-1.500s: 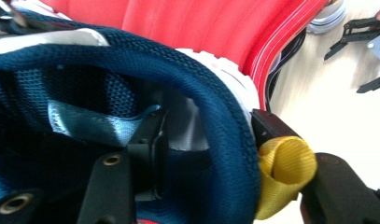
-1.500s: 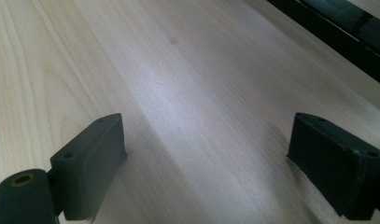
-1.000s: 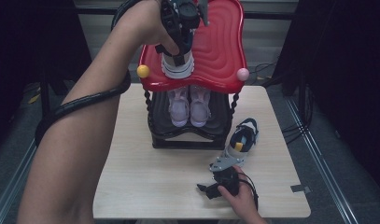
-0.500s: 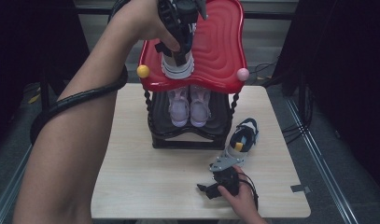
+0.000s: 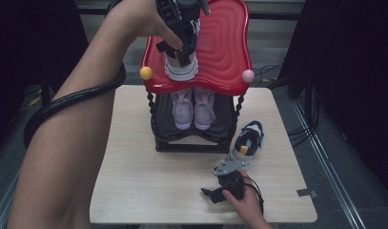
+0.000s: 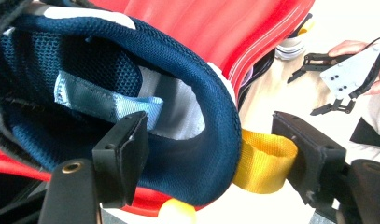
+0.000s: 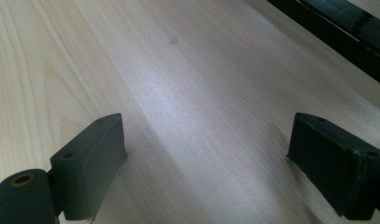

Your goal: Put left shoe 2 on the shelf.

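A navy shoe (image 5: 181, 70) with a white sole stands on the red top (image 5: 225, 43) of a small rack. My left gripper (image 5: 181, 53) reaches down into its heel. In the left gripper view one jaw sits inside the navy collar (image 6: 211, 154) and the other outside, by the yellow pull tab (image 6: 262, 161). These jaws have just been opening, and the heel wall stands loosely between them. Its mate (image 5: 246, 140) lies on the table right of the rack. My right gripper (image 5: 207, 194) rests open on the wood (image 7: 187, 84) at the front.
A pair of pink and white shoes (image 5: 194, 107) fills the lower shelf of the black frame (image 5: 191, 143). A yellow ball (image 5: 146, 73) and a pink ball (image 5: 248, 76) tip the red top's front corners. Bare table (image 5: 134, 186) lies at the front left.
The left hand has shifted only slightly above the navy shoe, which stays on the red top. The right gripper has not moved.
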`<state>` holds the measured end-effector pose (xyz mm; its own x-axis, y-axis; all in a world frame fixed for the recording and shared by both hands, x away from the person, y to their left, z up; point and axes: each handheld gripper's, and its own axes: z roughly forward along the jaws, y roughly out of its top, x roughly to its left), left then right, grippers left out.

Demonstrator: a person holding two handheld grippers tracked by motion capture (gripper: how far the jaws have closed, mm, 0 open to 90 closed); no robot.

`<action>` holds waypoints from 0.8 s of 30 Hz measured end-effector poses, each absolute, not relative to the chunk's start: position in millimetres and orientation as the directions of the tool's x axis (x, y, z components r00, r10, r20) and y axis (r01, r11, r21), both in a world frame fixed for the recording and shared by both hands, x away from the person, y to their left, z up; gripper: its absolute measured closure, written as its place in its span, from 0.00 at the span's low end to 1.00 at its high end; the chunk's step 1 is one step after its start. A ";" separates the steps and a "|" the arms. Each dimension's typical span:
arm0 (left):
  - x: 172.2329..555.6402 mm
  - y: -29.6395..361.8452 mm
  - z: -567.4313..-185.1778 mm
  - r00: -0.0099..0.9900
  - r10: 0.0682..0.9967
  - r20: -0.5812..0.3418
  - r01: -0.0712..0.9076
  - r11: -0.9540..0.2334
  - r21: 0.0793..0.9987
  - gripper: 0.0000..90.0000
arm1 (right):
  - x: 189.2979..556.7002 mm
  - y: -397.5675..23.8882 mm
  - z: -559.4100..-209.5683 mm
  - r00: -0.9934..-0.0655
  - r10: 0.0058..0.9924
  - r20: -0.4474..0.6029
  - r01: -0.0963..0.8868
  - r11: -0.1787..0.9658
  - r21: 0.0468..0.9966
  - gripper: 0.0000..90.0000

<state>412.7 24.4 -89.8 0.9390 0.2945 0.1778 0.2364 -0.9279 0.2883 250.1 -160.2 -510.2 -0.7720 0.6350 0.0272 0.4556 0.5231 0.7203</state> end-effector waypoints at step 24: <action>403.3 51.5 -76.9 0.922 0.353 0.159 0.297 -0.908 0.297 0.27 | 250.0 -160.1 -510.2 -0.772 0.635 0.030 0.457 0.523 0.720 0.11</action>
<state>403.3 51.5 -76.9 0.9220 0.3533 0.1585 0.2967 -0.9076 0.2970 250.0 -160.1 -510.2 -0.7722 0.6347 0.0298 0.4572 0.5225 0.7197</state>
